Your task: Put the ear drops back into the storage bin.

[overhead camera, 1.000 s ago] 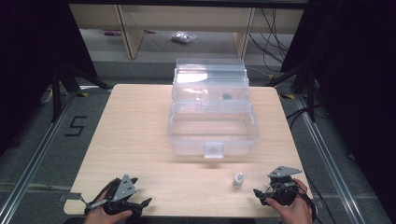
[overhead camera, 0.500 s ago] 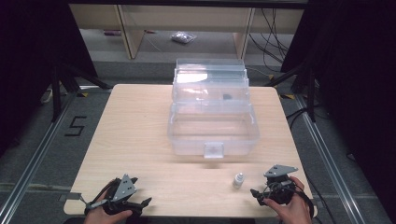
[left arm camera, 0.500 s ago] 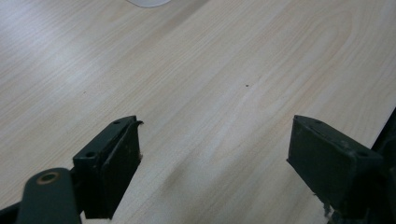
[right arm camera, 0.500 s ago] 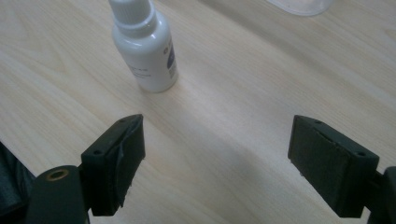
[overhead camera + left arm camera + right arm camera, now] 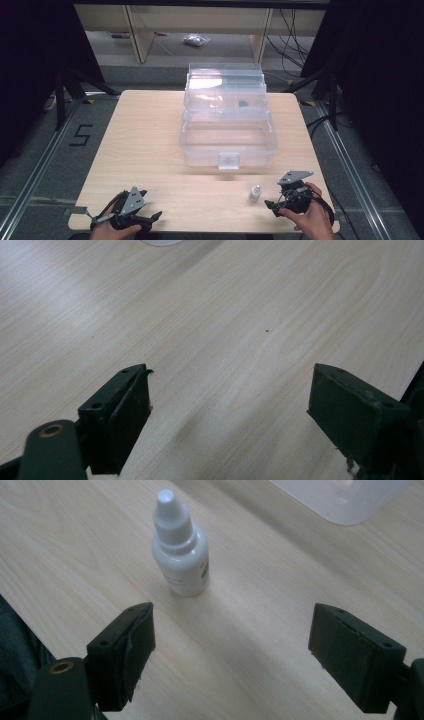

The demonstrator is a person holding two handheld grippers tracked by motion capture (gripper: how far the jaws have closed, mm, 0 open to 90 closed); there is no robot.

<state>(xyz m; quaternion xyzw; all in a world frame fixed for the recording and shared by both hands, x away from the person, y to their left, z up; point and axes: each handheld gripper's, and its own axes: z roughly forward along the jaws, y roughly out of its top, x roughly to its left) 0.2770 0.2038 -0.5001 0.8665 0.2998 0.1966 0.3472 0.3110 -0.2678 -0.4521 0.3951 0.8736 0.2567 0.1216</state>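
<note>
Approaching: right gripper, jaws spread and empty, faces the bottle in the lower right of the high view.
Next move, judged: advance until jaws straddle the bottle, then close.
Left gripper: spread, empty, lower left.
Materials: white plastic bottle, upright; clear plastic box, centre; pale wood-grain table.

A pale wooden table stands on a grey floor. A clear plastic box with its lid up sits on the table's far half, toward the right. A small white bottle stands upright on the near right part, well in front of the box and apart from it.
</note>
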